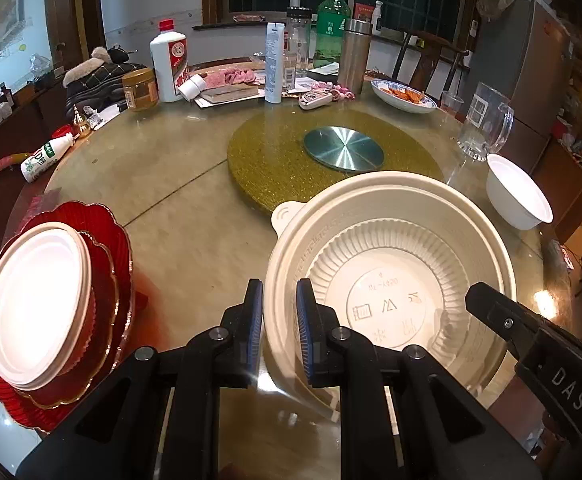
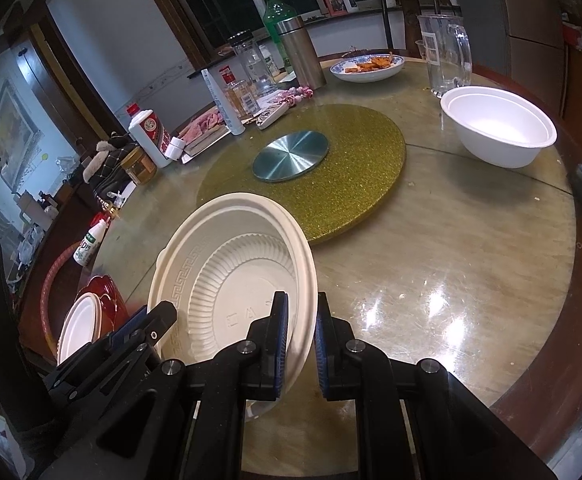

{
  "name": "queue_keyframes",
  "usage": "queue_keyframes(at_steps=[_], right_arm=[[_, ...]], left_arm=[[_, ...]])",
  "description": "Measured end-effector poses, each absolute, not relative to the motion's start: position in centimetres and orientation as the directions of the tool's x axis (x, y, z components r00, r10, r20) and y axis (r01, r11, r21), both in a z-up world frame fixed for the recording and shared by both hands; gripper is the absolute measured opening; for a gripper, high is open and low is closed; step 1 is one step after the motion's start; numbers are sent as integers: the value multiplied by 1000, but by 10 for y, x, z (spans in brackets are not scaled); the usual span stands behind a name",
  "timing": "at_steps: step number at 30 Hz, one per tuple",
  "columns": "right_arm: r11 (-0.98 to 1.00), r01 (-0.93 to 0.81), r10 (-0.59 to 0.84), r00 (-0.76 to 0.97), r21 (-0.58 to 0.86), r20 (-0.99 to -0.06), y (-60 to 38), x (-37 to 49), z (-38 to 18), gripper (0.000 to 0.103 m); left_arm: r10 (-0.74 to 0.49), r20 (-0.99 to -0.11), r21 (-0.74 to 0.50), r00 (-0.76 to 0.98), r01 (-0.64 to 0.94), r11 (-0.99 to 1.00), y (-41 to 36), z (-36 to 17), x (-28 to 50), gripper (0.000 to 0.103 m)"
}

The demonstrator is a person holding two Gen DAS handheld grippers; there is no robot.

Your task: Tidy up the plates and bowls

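Gripping the rim of the cream bowl (image 1: 391, 280) from opposite sides, the left gripper (image 1: 279, 320) and the right gripper (image 2: 302, 340) are each pinching it between their pads, holding it tilted above the table (image 2: 431, 280). Farther left, white plates (image 1: 35, 304) are sitting on red plates (image 1: 107, 264); beyond, a white bowl (image 2: 499, 128) is standing beside the gold turntable (image 2: 331, 176).

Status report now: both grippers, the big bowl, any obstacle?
Left gripper and right gripper each straddle the cream ribbed bowl rim, one finger inside; jaws not visibly closed. Bowl tilted on the table. White bowl apart, far right. Nothing blocking.
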State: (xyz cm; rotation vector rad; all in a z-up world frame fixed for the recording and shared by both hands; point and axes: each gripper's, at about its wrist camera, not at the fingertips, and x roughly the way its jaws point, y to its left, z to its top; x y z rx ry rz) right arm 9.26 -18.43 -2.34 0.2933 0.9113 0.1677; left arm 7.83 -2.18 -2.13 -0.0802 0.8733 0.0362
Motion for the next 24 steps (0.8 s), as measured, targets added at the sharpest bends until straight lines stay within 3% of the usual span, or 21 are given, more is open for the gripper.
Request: queue_keyframes(at_steps=[24], right_arm=[[939,-106,317,632,327,-707,-157,89,3,12]], left_arm=[[55,-734,-36,677,-120,992,4,3,67,14]])
